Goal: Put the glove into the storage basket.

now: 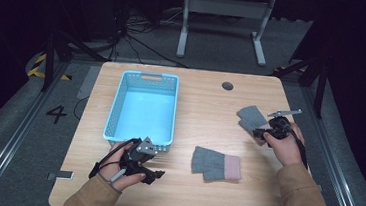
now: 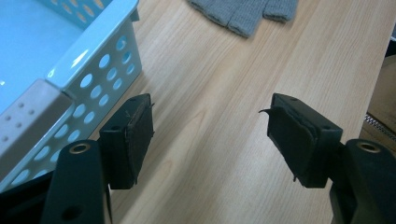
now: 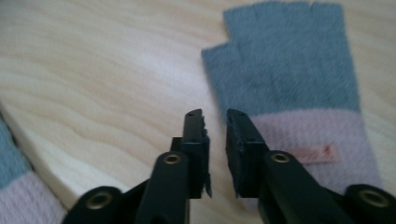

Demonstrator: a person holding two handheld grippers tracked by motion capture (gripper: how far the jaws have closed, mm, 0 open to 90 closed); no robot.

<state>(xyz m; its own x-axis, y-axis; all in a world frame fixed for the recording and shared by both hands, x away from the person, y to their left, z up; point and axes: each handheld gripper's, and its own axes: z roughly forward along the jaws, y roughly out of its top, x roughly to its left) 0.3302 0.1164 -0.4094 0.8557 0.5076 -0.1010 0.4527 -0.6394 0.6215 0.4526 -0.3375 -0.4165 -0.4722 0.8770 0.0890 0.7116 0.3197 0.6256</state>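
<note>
Grey glove (image 3: 285,79) lies just beyond the right tongs (image 3: 215,116).

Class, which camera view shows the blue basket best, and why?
The high view: the whole blue basket shows there, standing on the table, nothing inside. The left gripper view gives one perforated corner beside the left gripper. The right gripper view looks at a glove.

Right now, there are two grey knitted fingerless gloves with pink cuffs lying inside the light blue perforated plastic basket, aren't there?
Not quite. The light blue perforated plastic basket holds nothing. The two grey knitted fingerless gloves with pink cuffs lie on the wooden table instead: one near the front edge, the other by the right gripper. The high view shows this.
</note>
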